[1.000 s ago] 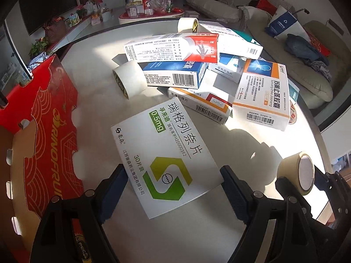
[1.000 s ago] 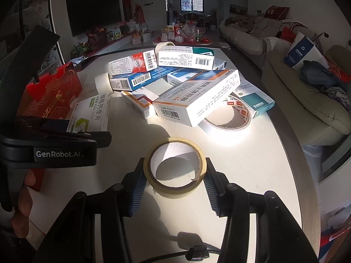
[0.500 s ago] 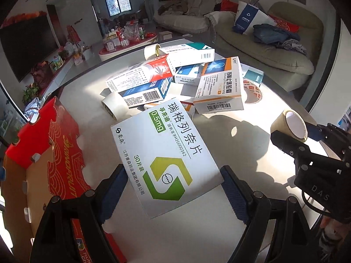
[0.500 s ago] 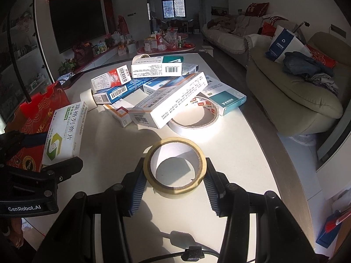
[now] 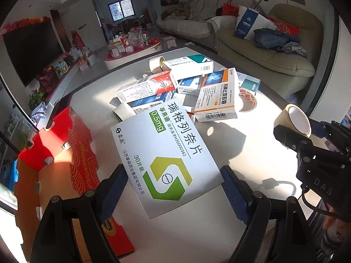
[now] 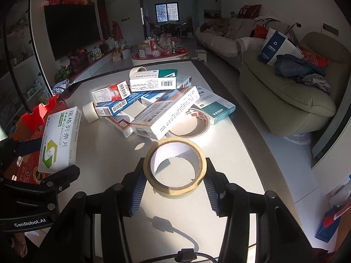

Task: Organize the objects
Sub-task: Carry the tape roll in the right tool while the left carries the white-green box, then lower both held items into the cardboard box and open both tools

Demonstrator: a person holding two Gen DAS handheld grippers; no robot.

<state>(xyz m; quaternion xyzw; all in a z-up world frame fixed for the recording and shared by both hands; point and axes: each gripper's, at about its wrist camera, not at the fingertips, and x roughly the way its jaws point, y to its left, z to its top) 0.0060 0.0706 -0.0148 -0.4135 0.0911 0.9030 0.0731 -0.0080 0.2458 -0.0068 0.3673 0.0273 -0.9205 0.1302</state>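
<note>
A white medicine box with a green logo hangs above the table, gripped across its width by my left gripper. The same medicine box shows at the left of the right wrist view. My right gripper is shut on a beige tape roll, lifted off the white table. In the left wrist view that tape roll is at the right, in the right gripper. A heap of medicine boxes and tape rolls lies on the far half of the table.
A red open cardboard box stands at the table's left edge. A wide tape roll lies flat by the heap, a small white roll on its left. A sofa runs along the right, beyond the table edge.
Both grippers have risen with their loads and rolled somewhat. The table and the heap now look farther below, and more of the room shows.
</note>
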